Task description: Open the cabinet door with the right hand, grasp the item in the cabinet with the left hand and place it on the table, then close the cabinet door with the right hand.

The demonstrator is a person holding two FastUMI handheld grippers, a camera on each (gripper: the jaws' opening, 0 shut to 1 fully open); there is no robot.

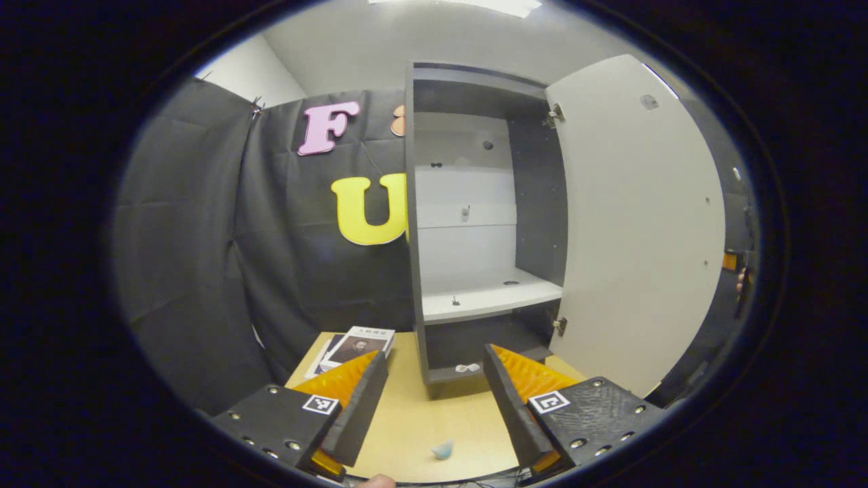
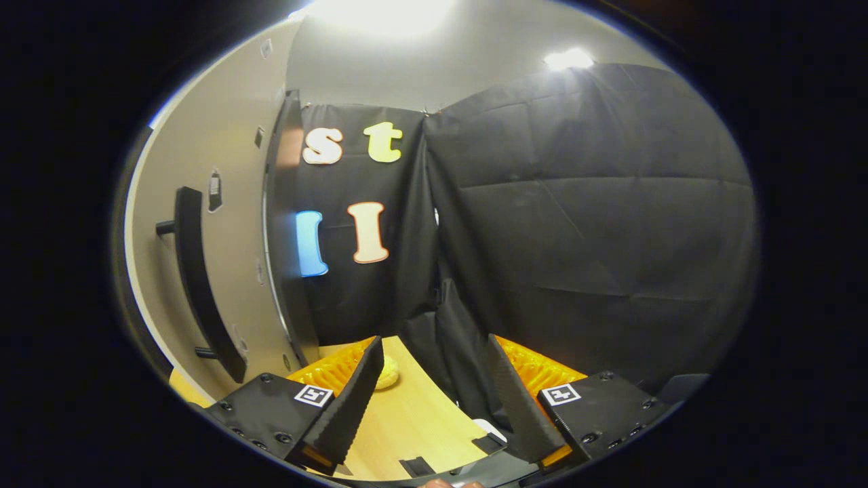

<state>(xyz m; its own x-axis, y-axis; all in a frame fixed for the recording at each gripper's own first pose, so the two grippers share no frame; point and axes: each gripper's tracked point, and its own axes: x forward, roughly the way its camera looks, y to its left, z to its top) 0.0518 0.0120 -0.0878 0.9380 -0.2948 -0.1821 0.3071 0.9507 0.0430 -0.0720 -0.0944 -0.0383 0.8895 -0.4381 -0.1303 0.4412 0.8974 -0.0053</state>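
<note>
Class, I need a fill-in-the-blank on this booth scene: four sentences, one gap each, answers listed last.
1. The white cabinet door stands ____.
2. The small pale blue item lies on the wooden ____.
3. The left gripper has its fingers ____, holding nothing.
4. The long black bar handle is mounted on the cabinet ____.

Missing words: open; table; apart; door.

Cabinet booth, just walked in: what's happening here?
A person holds a two-finger gripper in each hand at a table with a small cabinet on it. The cabinet door stands wide open and the shelves look bare. A small pale blue item lies on the table near the left gripper, which is open and holds nothing. The right gripper is also open, beside the door's outer face, clear of the handle. The door is not yet closed.
</note>
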